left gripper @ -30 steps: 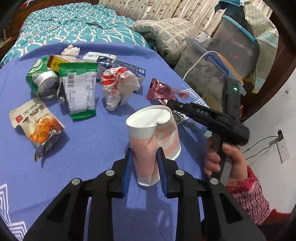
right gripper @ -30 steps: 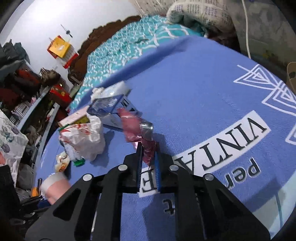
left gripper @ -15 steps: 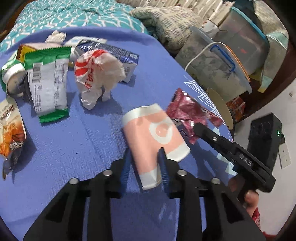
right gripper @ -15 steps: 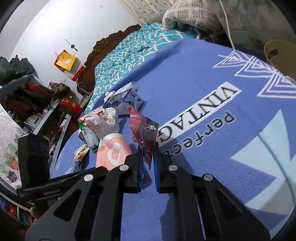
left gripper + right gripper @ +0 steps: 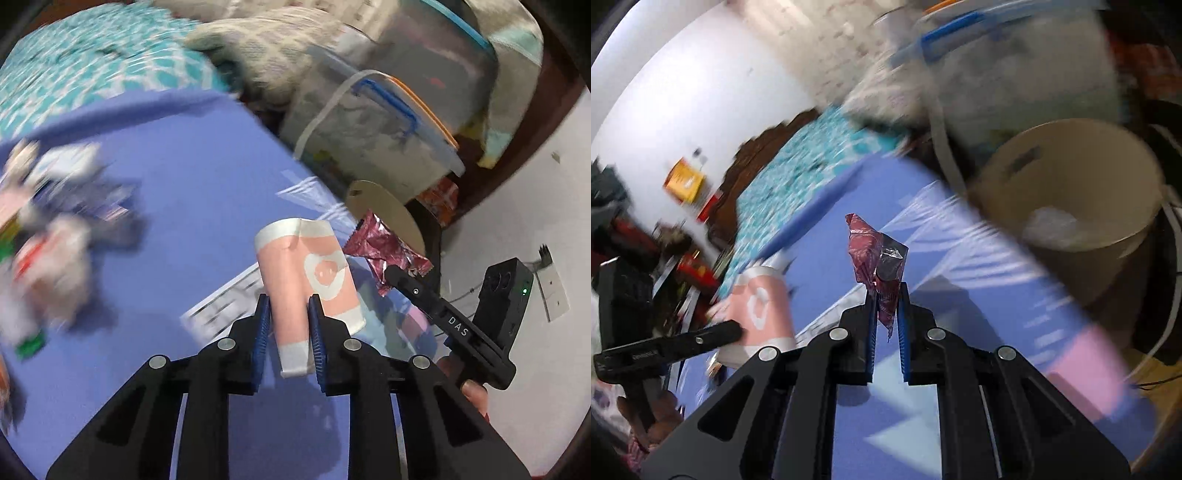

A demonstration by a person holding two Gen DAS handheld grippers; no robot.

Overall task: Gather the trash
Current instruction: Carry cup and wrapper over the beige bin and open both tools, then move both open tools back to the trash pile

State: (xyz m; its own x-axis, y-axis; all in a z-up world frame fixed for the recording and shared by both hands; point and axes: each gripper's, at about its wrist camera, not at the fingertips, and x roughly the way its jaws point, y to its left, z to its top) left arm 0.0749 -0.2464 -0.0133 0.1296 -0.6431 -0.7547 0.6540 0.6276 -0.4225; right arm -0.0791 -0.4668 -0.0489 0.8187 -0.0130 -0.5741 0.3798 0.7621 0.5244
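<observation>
Pink paper cup (image 5: 308, 280), crushed flat, sits centre frame in the left wrist view, lower half pinched between the blue pads of the left gripper (image 5: 288, 332); jaws clenched on it, cup body tilting up and slightly left above the pads, white rim band at top, white base band hanging just below the pads. Same cup (image 5: 759, 306) appears at lower left of the right wrist view. Dark red foil wrapper (image 5: 877, 266) stands centre frame in the right wrist view, its lower tail caught between the pads of the right gripper (image 5: 886, 317); jaws closed on it, crumpled upper part rising above the fingertips. In the left view the wrapper (image 5: 384, 251) lies just right of the cup, close beside it; contact cannot be judged. Beige bin (image 5: 1071, 155) at upper right of the right view, open mouth visible, pale item inside, blurred. Bin rim (image 5: 388, 210) shows right of centre in the left view, behind the wrapper. Blue cloth (image 5: 192, 177) beneath both grippers. Remaining litter (image 5: 48, 251) at left edge, motion-blurred, not identifiable. Clear storage boxes (image 5: 388, 122) at upper right.
</observation>
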